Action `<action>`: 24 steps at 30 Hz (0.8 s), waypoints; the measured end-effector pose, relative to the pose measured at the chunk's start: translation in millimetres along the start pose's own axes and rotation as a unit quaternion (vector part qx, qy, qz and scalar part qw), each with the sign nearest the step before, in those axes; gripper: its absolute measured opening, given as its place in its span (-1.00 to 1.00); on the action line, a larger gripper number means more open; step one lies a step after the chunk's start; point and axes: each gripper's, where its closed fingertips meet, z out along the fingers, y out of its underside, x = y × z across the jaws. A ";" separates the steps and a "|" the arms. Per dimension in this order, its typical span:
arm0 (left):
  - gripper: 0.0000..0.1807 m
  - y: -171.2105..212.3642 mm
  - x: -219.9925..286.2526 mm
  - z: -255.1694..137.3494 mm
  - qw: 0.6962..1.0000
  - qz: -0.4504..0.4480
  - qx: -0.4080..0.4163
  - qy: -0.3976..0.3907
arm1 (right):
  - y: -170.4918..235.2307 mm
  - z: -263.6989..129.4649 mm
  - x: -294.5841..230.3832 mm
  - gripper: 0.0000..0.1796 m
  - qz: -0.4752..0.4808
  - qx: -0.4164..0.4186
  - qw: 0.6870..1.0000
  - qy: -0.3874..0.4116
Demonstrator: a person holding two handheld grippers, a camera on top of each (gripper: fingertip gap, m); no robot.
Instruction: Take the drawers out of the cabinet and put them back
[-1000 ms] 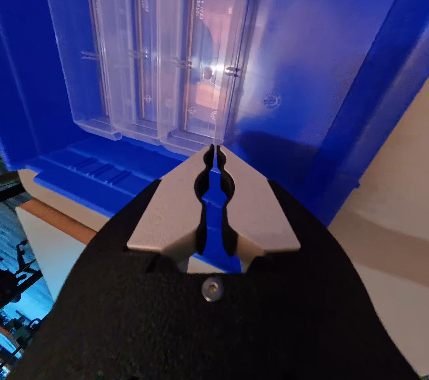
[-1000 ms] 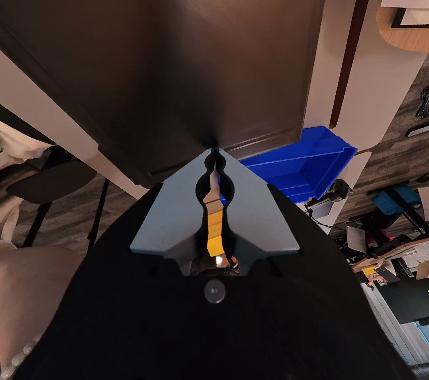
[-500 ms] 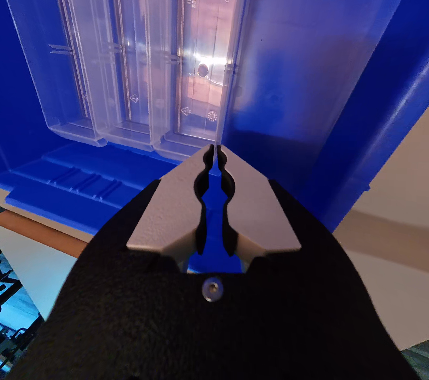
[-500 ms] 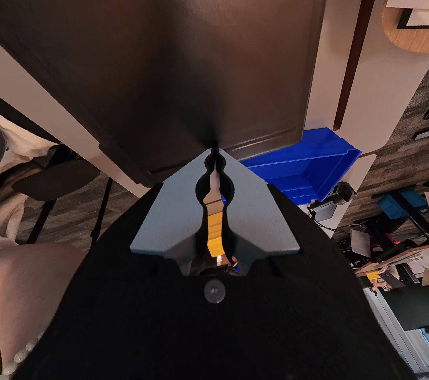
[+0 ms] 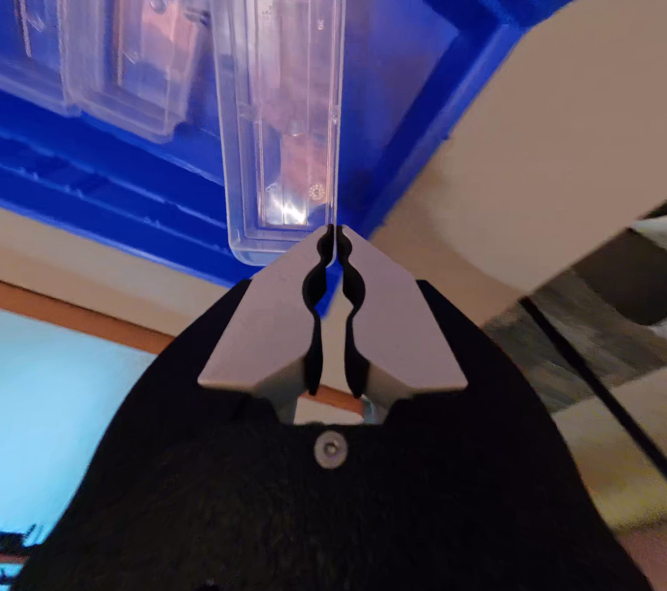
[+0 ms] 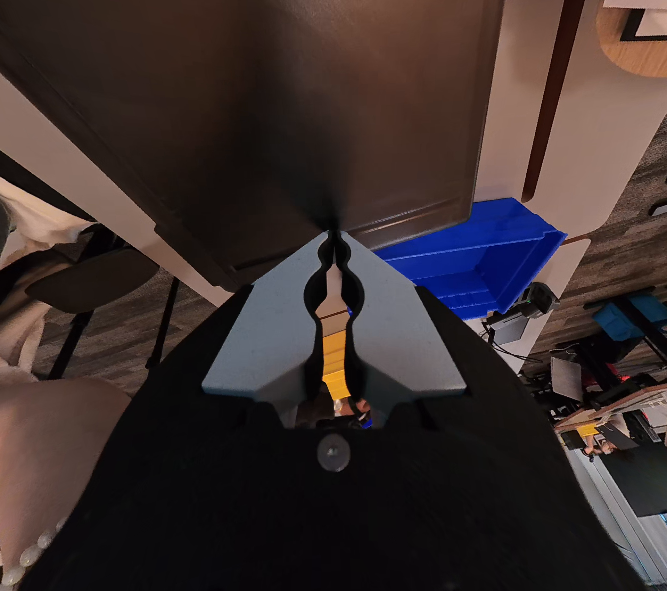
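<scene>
In the left wrist view my left gripper (image 5: pixel 334 229) is shut on the thin side wall of a clear plastic drawer (image 5: pixel 288 86). It holds the drawer lifted over the blue bin (image 5: pixel 415 32), apart from the other clear drawers (image 5: pixel 126 50) lying in the bin at the left. In the right wrist view my right gripper (image 6: pixel 334 234) is shut on the near edge of the dark brown cabinet (image 6: pixel 288 68), which fills the upper view. The cabinet's drawer openings are hidden.
The blue bin (image 6: pixel 487 267) stands on a beige table (image 5: pixel 541 104) beside the cabinet. A yellow bin (image 6: pixel 334 364) shows between the right fingers. A dark chair (image 6: pixel 94 277) stands on the floor at the left. A small camera (image 6: pixel 537 299) sits at the table edge.
The left gripper has lifted the clear drawer up and to the right, away from the other drawers in the blue bin. The right gripper has stayed on the cabinet edge.
</scene>
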 end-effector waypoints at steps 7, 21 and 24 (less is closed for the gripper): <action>-1.00 -3.9 103.1 -90.8 0.996 -0.059 -0.029 0.053 | -0.1 0.0 -0.2 -1.00 0.001 0.020 1.000 -0.008; -1.00 -98.8 283.5 -41.0 0.983 -0.134 -0.039 0.121 | -0.3 0.1 -0.2 -1.00 0.010 -0.006 1.000 -0.006; -1.00 -122.1 284.2 -36.6 0.984 -0.150 -0.022 0.091 | -0.4 0.1 -0.2 -1.00 0.009 -0.016 1.000 -0.007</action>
